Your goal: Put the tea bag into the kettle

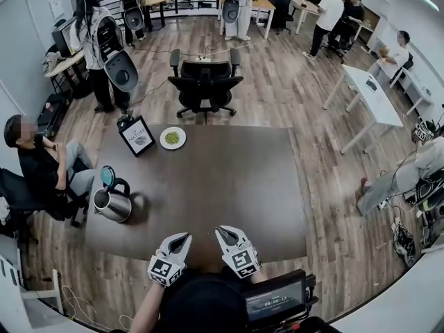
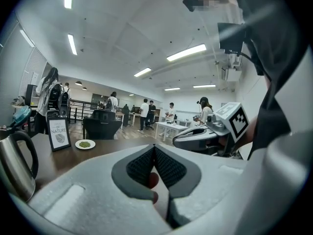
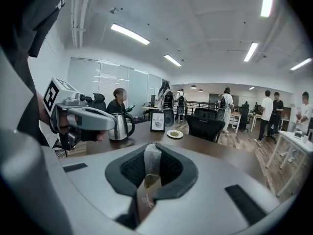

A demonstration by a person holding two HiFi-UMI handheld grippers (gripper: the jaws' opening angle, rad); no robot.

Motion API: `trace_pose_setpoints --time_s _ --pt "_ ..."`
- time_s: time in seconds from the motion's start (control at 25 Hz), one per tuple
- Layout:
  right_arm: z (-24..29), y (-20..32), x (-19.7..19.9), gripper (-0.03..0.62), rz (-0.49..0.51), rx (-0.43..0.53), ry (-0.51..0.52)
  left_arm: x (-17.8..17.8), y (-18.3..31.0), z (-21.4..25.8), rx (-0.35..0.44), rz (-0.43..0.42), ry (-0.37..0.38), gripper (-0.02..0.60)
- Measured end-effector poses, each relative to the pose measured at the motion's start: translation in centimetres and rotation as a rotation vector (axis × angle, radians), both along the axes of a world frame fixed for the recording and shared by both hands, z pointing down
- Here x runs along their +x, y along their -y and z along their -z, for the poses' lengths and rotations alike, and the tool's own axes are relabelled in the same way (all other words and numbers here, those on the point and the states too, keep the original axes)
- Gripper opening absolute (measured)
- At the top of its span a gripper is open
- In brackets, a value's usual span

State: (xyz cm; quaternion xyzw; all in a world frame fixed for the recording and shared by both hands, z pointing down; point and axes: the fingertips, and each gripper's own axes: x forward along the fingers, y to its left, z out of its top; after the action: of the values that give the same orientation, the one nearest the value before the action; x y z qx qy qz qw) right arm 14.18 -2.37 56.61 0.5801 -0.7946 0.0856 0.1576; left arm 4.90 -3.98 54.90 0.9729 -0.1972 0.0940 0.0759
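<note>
Two grippers hover at the table's [image 1: 229, 179] near edge, and the tea bag is not yet in the kettle [image 1: 112, 203].
Head view: the kettle stands with its lid open at the left, well apart from both. Left gripper view: the left gripper [image 2: 154, 153] pinches a pale, red-spotted scrap [image 2: 152, 180], probably wrapper, out of the way. Right gripper view: the right gripper [image 3: 152, 153] clamps the tea bag [image 3: 151, 161] upright, ready to carry.

Open-plan office workspace, wood-plank floor [image 1: 291, 82], dark table [image 1: 229, 186], black swivel chair [image 1: 203, 82], white desks [image 1: 374, 99] at the side, ceiling strip lights [image 2: 186, 52], several people [image 1: 329, 12] standing at workstations.
</note>
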Motion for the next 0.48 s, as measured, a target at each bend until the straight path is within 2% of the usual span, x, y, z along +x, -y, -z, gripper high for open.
trace_pose_setpoints --time_s 0.16,0.32,0.48 --pt "2.1 -1.1 -0.5 0.028 -0.043 0.093 0.014 0.2 -0.5 0.1 -0.008 -0.046 -0.011 0.003" --pt "2.1 -1.2 -1.4 0.028 -0.087 0.094 0.025 -0.3 -0.1 0.1 0.002 -0.082 -0.018 0.003" --pt "2.6 -1.5 -3.0 0.028 -0.097 0.097 0.044 -1.7 0.5 0.7 0.005 -0.081 -0.033 0.003"
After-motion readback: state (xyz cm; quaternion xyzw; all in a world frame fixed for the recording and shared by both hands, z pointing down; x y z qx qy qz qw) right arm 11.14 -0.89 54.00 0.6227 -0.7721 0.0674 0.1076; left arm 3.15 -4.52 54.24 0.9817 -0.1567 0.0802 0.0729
